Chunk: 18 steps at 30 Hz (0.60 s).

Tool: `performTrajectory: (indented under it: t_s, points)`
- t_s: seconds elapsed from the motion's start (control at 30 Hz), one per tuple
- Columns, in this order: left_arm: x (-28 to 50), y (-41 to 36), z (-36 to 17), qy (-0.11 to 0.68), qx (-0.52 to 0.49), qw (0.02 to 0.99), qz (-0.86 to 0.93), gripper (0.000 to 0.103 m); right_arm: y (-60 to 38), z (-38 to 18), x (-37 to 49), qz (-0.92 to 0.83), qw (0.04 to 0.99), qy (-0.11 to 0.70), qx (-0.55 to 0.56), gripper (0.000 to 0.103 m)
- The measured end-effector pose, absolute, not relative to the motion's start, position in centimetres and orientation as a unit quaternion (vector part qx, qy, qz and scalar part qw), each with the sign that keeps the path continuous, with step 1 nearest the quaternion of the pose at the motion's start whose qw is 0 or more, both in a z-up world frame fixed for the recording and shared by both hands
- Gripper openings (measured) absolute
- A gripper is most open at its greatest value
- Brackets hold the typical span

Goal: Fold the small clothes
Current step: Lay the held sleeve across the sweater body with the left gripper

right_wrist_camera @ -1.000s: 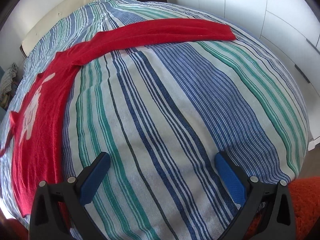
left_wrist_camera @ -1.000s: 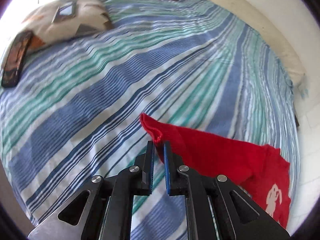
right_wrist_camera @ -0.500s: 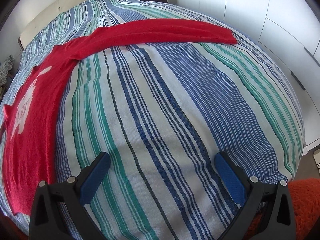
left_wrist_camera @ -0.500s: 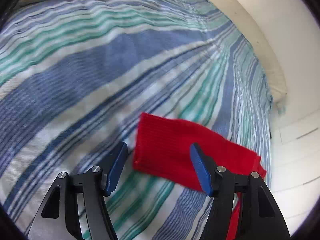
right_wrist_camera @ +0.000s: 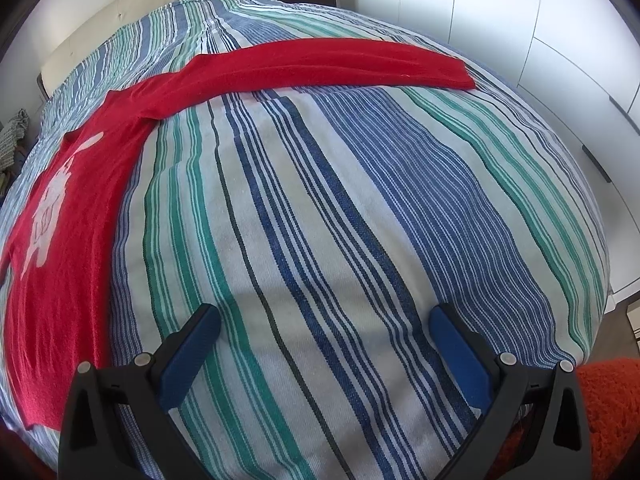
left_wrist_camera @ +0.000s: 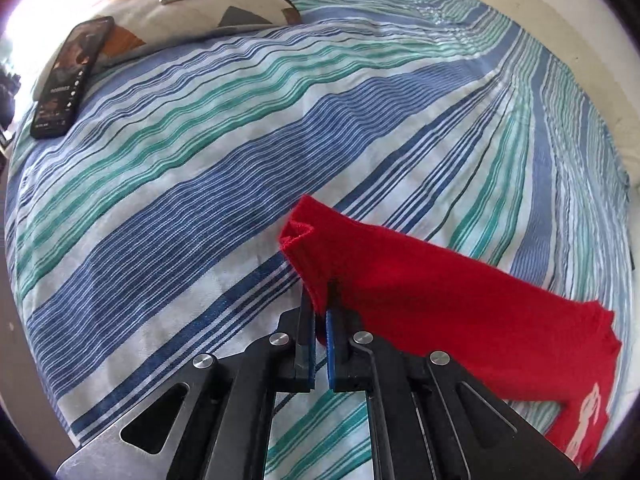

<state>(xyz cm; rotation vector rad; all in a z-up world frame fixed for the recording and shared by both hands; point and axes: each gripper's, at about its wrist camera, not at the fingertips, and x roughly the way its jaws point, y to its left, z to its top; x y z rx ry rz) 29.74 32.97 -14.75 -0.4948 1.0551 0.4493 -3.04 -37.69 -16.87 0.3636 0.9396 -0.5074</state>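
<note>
My left claw pinches the red sweater cuff to fold the sleeve inward; my right claw waits spread.

Open bedspread; pillow perhaps obstructing.

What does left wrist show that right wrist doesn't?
Left wrist only: the left gripper, jaws shut on the sleeve cuff and lifting it off the bedspread; two phones on a patterned pillow.

Right wrist only: the right gripper, jaws wide open over bare bedspread; the other sleeve lying flat; white wardrobe doors; an orange rug.

Both: the red sweater with its white motif, the striped bedspread, the cream headboard.
</note>
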Motion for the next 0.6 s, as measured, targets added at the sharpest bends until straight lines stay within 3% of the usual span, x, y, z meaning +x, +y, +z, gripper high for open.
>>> performTrajectory:
  t_s: [0.6]
  points:
    - [28.4,33.5,-16.7,0.506,-0.213,0.813,0.192,0.004,-37.2,-17.2,-2.6,-0.247,0.845,0.450,0.150,0.103]
